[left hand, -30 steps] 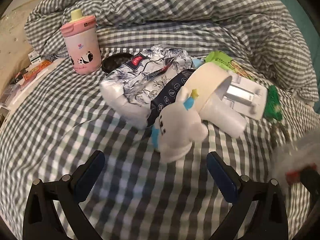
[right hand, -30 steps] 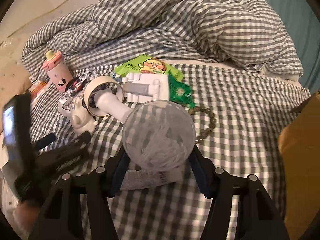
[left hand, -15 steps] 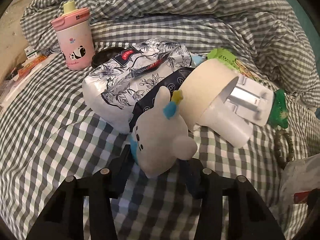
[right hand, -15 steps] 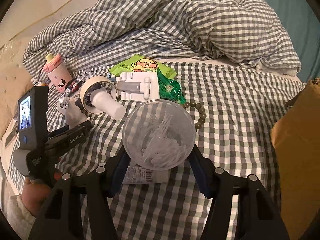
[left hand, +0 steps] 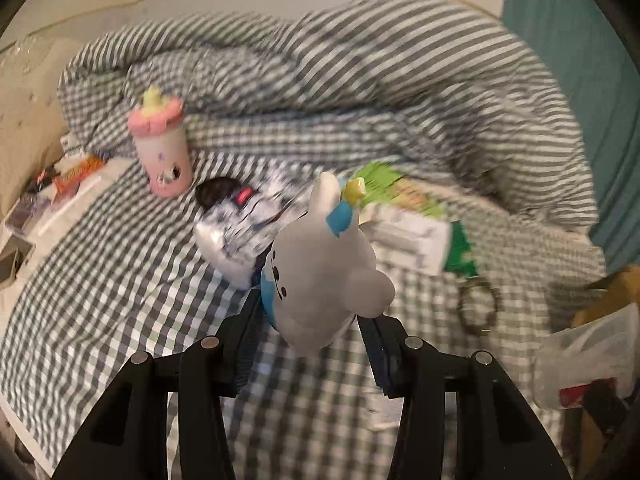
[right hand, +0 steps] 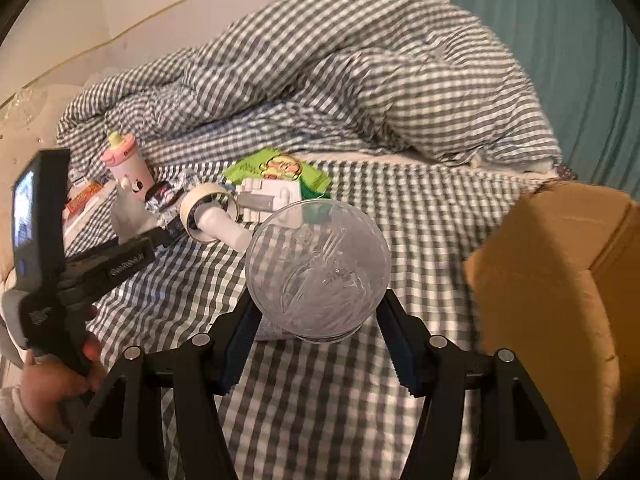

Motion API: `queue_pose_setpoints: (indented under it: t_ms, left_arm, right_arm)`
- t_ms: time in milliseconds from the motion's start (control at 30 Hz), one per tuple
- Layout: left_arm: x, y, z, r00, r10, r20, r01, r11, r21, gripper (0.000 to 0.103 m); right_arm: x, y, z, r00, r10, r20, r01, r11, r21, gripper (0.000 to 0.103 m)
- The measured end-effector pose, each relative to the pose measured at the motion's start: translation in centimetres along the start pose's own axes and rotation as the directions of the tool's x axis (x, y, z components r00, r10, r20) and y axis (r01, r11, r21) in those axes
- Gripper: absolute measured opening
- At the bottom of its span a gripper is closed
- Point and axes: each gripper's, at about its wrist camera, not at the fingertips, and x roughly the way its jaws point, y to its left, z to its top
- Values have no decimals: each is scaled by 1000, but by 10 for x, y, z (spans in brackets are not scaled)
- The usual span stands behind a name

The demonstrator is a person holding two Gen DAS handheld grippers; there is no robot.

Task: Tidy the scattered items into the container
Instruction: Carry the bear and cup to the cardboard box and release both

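Observation:
A white and blue plush toy (left hand: 320,272) hangs above the checked bed sheet, and my left gripper (left hand: 310,312) is shut on its lower body. My right gripper (right hand: 318,304) is shut on a clear round plastic tub (right hand: 318,264) with pale sticks inside, also held off the bed. An open brown cardboard box (right hand: 560,264) stands at the right, close to the tub. On the sheet lie a pink panda bottle (left hand: 160,148), a floral pouch (left hand: 236,224), a tape roll (right hand: 200,208), a white bracket (right hand: 272,196), a green snack packet (right hand: 276,170) and a bead bracelet (left hand: 478,304).
A rumpled checked duvet (right hand: 360,80) is heaped across the back of the bed. Small packets and papers (left hand: 68,184) sit along the left edge. A hand (right hand: 52,380) holds the left gripper at the lower left of the right wrist view. A teal curtain (right hand: 560,40) hangs behind the box.
My left gripper closed on the plush toy and lifted it off the sheet. My right gripper rose with the tub and moved toward the cardboard box.

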Motion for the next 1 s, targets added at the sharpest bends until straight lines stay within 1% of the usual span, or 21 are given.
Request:
queue_pose_setpoints:
  t_ms: [100, 200, 300, 367, 433, 500, 667, 833, 900, 933, 967, 1000]
  left_arm:
    - [-30, -22, 5, 998, -52, 30, 51, 998, 33, 48]
    - [-64, -55, 8, 992, -107, 71, 101, 991, 87, 48]
    - [-93, -89, 8, 979, -176, 99, 161, 976, 143, 48]
    - [-109, -115, 7, 968, -229, 103, 207, 961, 186, 48]
    - [-121, -143, 4, 954, -284, 98, 256, 940, 227, 48]
    - [-129, -173, 0, 937, -340, 76, 309, 913, 265, 48]
    - [-133, -243, -17, 906, -424, 12, 392, 848, 356, 48]
    - [-130, -305, -37, 871, -489, -49, 460, 776, 432, 48]
    - [-129, -322, -44, 853, -517, -71, 489, 743, 457, 48]
    - [-127, -330, -49, 846, -526, -84, 500, 729, 468, 48]
    - [-124, -338, -53, 844, -528, -97, 505, 718, 480, 48]
    - [-122, -347, -57, 845, -525, -106, 503, 712, 490, 52]
  right_arm:
    - [-31, -15, 1, 999, -23, 42, 22, 1000, 21, 59]
    - [-62, -34, 1, 995, -56, 82, 52, 998, 47, 59]
    - [-87, -55, -1, 989, -99, 113, 91, 993, 74, 59]
    - [-104, -74, -3, 982, -141, 129, 128, 987, 99, 59]
    - [-117, -91, -7, 974, -181, 136, 164, 979, 124, 59]
    - [-128, -114, -13, 966, -223, 132, 201, 966, 161, 58]
    - [-135, -169, -33, 948, -309, 80, 283, 929, 239, 56]
    - [-121, -220, -54, 934, -356, -8, 341, 888, 308, 55]
    - [-118, -237, -62, 934, -357, -28, 345, 877, 333, 54]
    - [-118, -243, -66, 935, -352, -30, 340, 875, 344, 51]
    - [-118, -247, -68, 937, -349, -26, 335, 874, 352, 50]
    - [-120, -251, -70, 936, -352, -14, 333, 870, 363, 50]
